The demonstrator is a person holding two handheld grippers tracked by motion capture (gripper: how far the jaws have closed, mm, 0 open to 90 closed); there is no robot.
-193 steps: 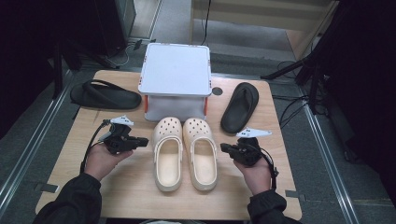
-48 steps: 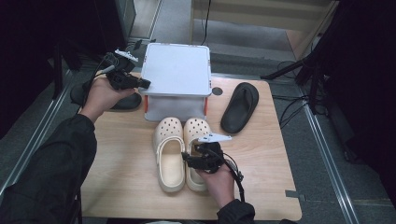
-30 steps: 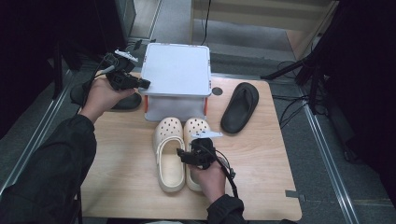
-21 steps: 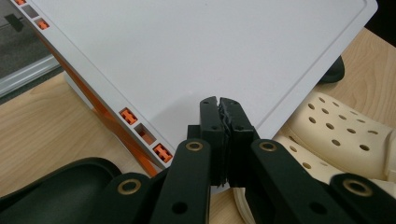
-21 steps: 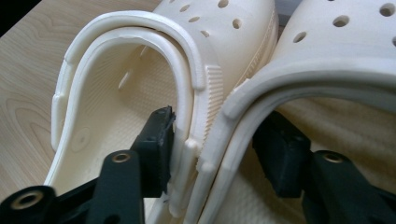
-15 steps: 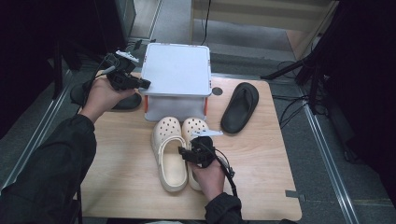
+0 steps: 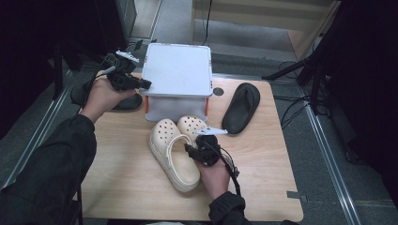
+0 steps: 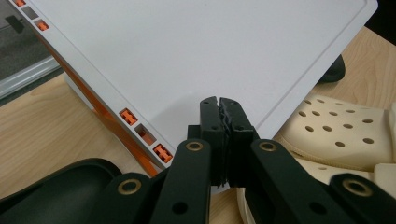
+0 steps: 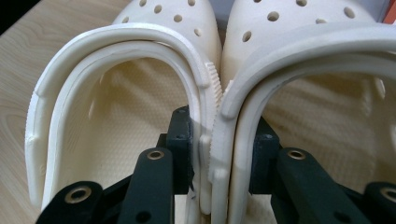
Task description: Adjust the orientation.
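Note:
Two cream clogs lie side by side in front of a white lidded box (image 7: 176,70). My right gripper (image 7: 190,150) reaches into their heels from the near side. One jaw sits inside the left clog (image 9: 116,116) and the other inside the right clog (image 9: 317,107). The jaws have just been closing, and my right gripper (image 9: 219,135) pinches the two adjoining side walls together. My left gripper (image 7: 143,84) is held at the box's left front corner. Seen from my left gripper (image 8: 219,105), its jaws are shut over the lid (image 8: 187,46) with nothing visible between the pads.
A black slipper (image 7: 241,108) lies right of the box. Another black slipper (image 7: 124,101) lies left of it, partly under my left hand. The box has orange clips (image 8: 163,151) along its rim. Bare wooden table (image 7: 117,187) spreads in front of the clogs.
The right gripper's jaws have closed onto the clogs' inner walls, and the left clog has swung so its heel sits nearer the right hand. The left hand has stayed put.

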